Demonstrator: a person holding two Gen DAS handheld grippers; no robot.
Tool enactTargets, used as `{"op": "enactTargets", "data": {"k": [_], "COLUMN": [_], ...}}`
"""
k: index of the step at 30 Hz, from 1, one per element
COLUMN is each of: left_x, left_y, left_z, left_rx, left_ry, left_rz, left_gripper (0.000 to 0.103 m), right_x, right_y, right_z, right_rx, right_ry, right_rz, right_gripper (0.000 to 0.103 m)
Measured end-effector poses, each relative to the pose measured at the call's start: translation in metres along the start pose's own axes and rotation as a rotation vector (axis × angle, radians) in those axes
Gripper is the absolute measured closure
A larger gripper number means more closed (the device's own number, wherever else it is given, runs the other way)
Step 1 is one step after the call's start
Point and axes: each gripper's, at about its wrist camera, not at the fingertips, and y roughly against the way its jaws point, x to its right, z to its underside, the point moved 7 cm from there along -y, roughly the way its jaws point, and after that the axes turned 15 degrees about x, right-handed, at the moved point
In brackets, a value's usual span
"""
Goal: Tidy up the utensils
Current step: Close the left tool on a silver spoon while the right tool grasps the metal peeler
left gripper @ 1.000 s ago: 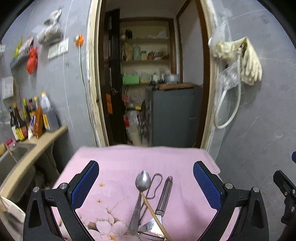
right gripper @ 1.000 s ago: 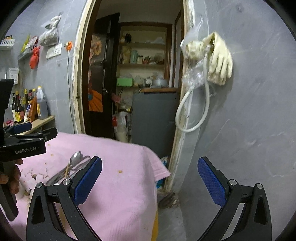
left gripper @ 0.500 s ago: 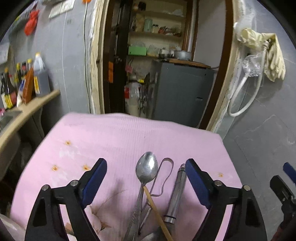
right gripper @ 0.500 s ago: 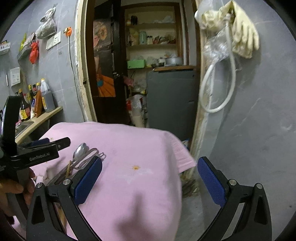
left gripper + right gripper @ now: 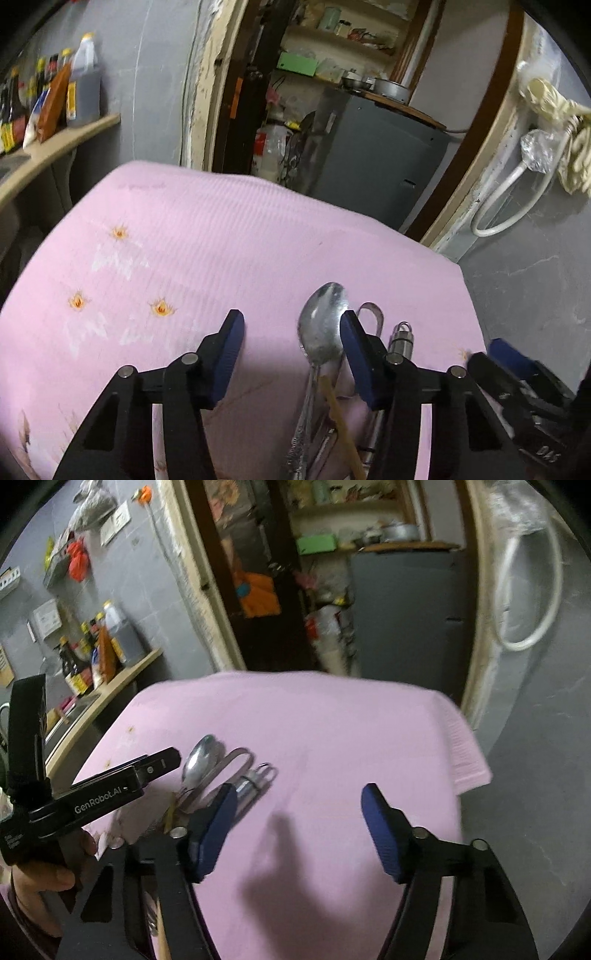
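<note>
Surface: pink cloth (image 5: pixel 229 236) w/ small orange flower prints, draped over a table; far-right corner hangs off the edge in the right wrist view.
Utensils: one bundle lying on the cloth, handles toward the cameras. Spoon (image 5: pixel 322 325) bowl up, pointing 12 o'clock; wire-loop tool (image 5: pixel 373 312) just beside it at 3 o'clock; metal cylinder handle (image 5: pixel 400 338) w/ ring end next over, farther to 3 o'clock. Wooden chopstick (image 5: pixel 341 424) lies across the spoon's handle.
Left gripper (image 5: pixel 291 349): jaws closing, not yet on anything. Spoon bowl sits inside the gap, hard against the right-hand pad; whether it touches, cannot tell. Left-hand pad over bare cloth.
Right gripper (image 5: pixel 299 819): jaws closing, only bare cloth betw. them. Left-hand pad overlaps the cylinder handle in view; contact cannot be told.
Bundle as seen from right wrist: at 10 o'clock from the gap, under the left gripper's tip.
Hand (image 5: pixel 48 871): left hand on the left gripper's grip, 8 o'clock of right wrist view.
Background: bottles (image 5: pixel 96 646) on a counter at 10 o'clock; open doorway at 12 o'clock.
</note>
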Motion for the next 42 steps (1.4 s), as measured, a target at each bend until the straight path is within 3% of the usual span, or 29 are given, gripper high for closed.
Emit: {"op": "enactTargets", "data": {"k": [4,10,14,17,22,31,39,42], "left_x": [-0.008,-0.02,-0.019,-0.019,-0.013,0.017,0.031,0.032], "left_y": [-0.001,-0.002,-0.003,-0.005,-0.012,-0.03,-0.041,-0.039], "left_z": [0.002,0.004,0.005,0.004,0.003,0.002,-0.003,-0.001], "left_rx": [-0.004,-0.003,0.0,-0.003,-0.026,-0.099,-0.141,-0.148], "left_ry": [0.032,0.114,0.129,0.14,0.159,-0.032,-0.162,-0.229], "left_rz": [-0.003,0.015,0.026,0.038,0.083,0.122,0.082,0.05], "left_gripper": [0.056,0.061,0.061,0.065,0.067,0.067,0.068,0.076], "right_x": [-0.018,-0.036,-0.039,-0.04,-0.034,-0.016,-0.014,-0.016], "right_y": [-0.018,-0.037,-0.038,-0.034,-0.019,0.003,-0.001,-0.004], "right_z": [0.007,0.023,0.024,0.024,0.028,0.04,0.036,0.037], "right_rx": [-0.05,-0.123,-0.12,-0.133,-0.162,-0.173,-0.193,-0.198], "right_ry": [-0.007,0.013,0.056,0.081,0.063,0.045,-0.001,-0.016], "right_rz": [-0.045,-0.035,-0.009,-0.004,-0.021,-0.06,-0.048,-0.029], "right_gripper": [0.049,0.055,0.056,0.066,0.07,0.075,0.075,0.075]}}
